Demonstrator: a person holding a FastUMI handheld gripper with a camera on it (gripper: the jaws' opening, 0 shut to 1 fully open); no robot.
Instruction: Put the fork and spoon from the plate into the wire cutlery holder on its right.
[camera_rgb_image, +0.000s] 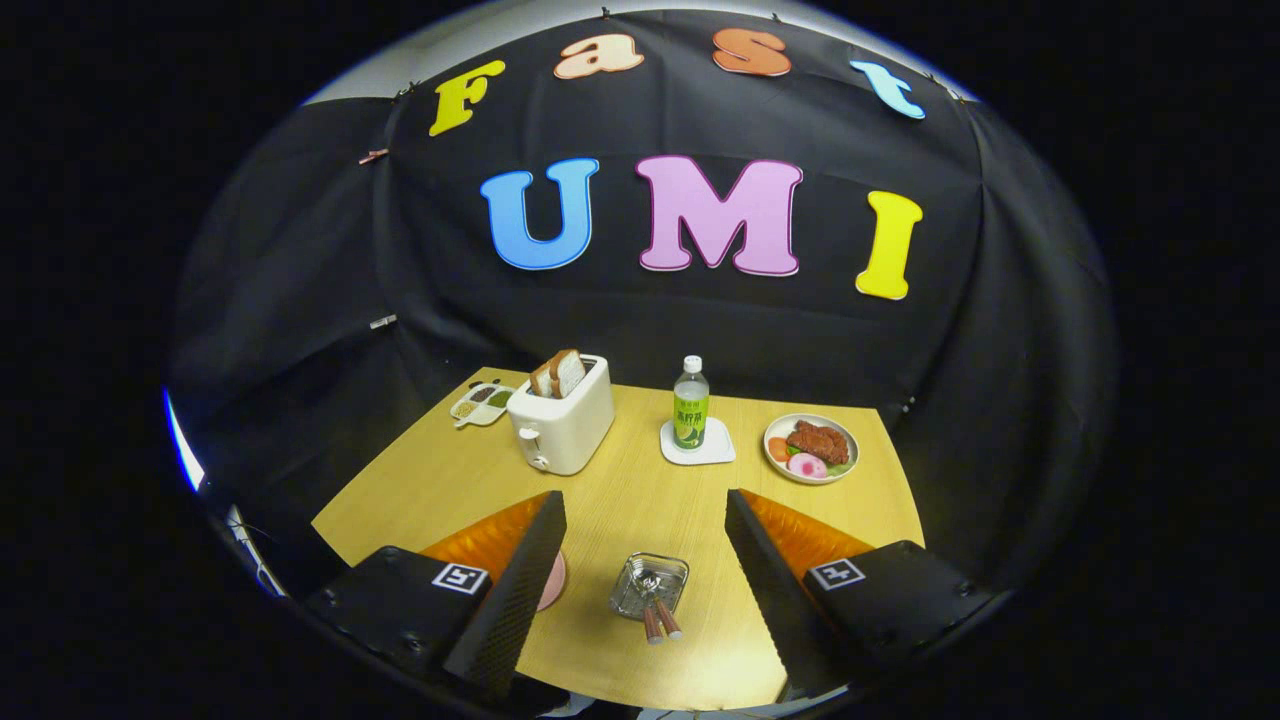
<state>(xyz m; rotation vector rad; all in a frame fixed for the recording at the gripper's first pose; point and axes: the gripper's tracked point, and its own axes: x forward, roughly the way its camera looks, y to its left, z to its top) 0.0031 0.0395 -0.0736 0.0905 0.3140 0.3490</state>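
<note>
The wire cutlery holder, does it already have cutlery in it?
Yes, two pinkish handles stick out of the wire cutlery holder between the open gripper fingers.

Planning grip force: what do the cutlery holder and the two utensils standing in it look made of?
Cutlery holder: looks like shiny metal wire mesh, see-through with glints. Utensils: silvery metal-looking heads down in the holder, matte pinkish-brown handles sticking out, plastic or coated, unclear which. Gripper is open, fingers either side of the holder.

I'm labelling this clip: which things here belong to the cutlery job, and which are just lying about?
Job:
- wire cutlery holder between the open fingers, two utensil handles sticking out
- pink plate beside the left finger

Lying about:
- toaster with bread
- bottle on coaster
- plate of food
- condiment tray
</note>
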